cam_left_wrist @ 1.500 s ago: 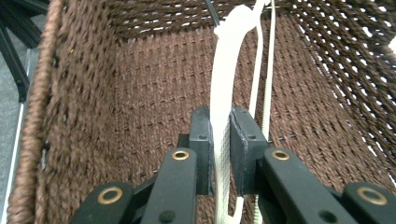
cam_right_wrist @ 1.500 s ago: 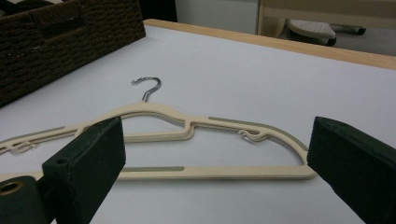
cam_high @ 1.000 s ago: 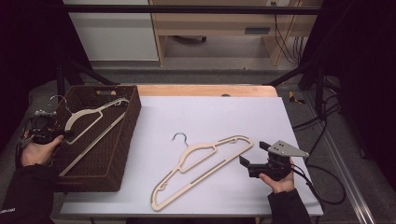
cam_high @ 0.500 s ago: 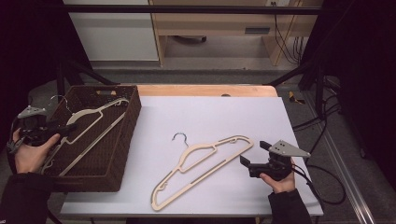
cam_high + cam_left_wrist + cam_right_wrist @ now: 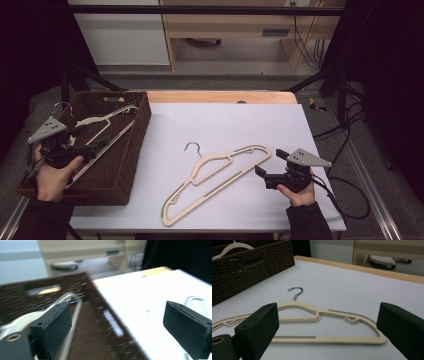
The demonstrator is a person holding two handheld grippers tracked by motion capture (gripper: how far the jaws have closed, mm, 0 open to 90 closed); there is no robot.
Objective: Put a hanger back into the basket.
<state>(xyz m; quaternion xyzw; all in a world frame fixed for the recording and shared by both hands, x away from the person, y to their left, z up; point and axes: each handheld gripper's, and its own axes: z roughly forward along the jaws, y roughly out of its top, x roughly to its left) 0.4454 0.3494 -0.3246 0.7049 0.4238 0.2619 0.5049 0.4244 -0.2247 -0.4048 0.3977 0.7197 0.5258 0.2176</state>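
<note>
A cream hanger (image 5: 215,180) with a metal hook lies flat on the white table (image 5: 300,120), near the middle. A second cream hanger (image 5: 107,120) lies slanted in the brown wicker basket (image 5: 127,165) at the left. My left gripper (image 5: 92,139) hovers over the basket's left part; its jaws have just been opening and stand wide with nothing between them (image 5: 116,312). The basket hanger (image 5: 75,305) shows beyond its left jaw. My right gripper (image 5: 270,162) rests open at the table hanger's right end, and the hanger (image 5: 337,340) lies just ahead of its jaws (image 5: 327,315).
A wooden strip (image 5: 220,96) runs along the table's far edge. Beyond it stand a wooden desk (image 5: 230,30) and a white cabinet (image 5: 125,35). Cables (image 5: 345,125) trail over the floor at the right. The basket (image 5: 249,267) rises as a wall left of the table hanger.
The left gripper has opened its jaws, lifted off the basket hanger's hook end and moved right over the basket. The hanger stayed in the basket. The right gripper has not moved.
</note>
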